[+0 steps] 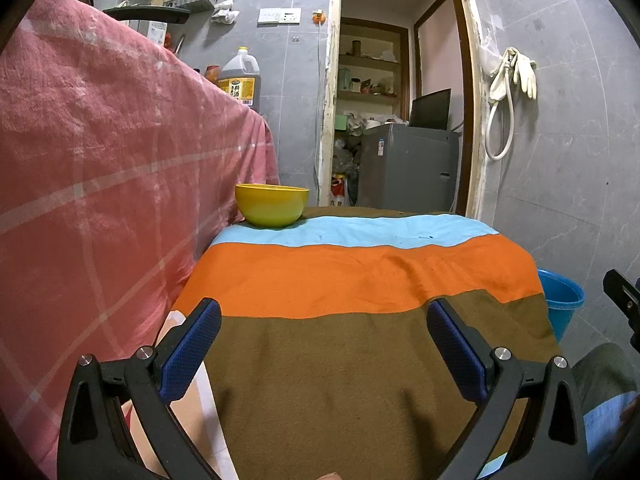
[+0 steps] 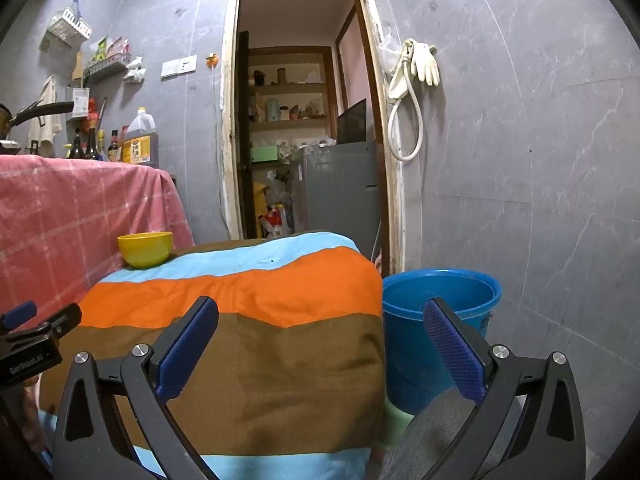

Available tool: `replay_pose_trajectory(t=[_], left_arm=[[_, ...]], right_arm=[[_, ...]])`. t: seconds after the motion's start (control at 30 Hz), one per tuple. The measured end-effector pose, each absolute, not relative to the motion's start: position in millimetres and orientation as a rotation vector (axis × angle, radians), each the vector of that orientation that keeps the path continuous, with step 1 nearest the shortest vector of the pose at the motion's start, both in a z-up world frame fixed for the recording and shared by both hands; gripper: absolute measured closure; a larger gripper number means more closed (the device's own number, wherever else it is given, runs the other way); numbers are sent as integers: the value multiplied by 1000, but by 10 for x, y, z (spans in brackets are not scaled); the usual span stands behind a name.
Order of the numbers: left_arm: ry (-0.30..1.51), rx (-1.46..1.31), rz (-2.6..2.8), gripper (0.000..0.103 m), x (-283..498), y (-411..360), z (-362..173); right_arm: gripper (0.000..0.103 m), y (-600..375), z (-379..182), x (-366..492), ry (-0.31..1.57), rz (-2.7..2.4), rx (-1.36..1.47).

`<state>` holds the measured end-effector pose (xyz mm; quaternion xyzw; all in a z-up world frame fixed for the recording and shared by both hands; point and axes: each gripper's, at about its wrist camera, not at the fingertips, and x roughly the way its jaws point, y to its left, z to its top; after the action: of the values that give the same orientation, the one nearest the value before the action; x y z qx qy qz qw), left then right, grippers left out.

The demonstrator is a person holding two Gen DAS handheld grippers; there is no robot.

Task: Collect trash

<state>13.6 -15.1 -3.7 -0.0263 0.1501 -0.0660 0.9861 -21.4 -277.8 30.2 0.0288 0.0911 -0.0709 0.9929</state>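
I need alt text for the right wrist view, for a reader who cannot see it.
The open right gripper hovers over a table covered by a striped blanket, holding nothing. A yellow bowl stands at the far left corner, and a blue bucket stands on the floor to the right, before an open doorway.

A low surface is covered by a thick striped blanket (image 1: 360,280) in light blue, orange and olive-brown bands. A round yellow plastic bowl (image 1: 272,205) is set upright on the blanket's light blue band at the far left corner, just beside a pink checked cloth (image 1: 100,152) draped over a taller counter. A blue plastic bucket (image 2: 440,312) is stood on the floor against the blanket's right side.
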Motion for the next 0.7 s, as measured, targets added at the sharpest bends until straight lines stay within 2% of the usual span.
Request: replay_pose_trajectory(t=[0.7], left_arm=[[302,-50,-132,2,142,-148,-43]], right_arm=[[0,-2794,280,-201,189,-143,63]])
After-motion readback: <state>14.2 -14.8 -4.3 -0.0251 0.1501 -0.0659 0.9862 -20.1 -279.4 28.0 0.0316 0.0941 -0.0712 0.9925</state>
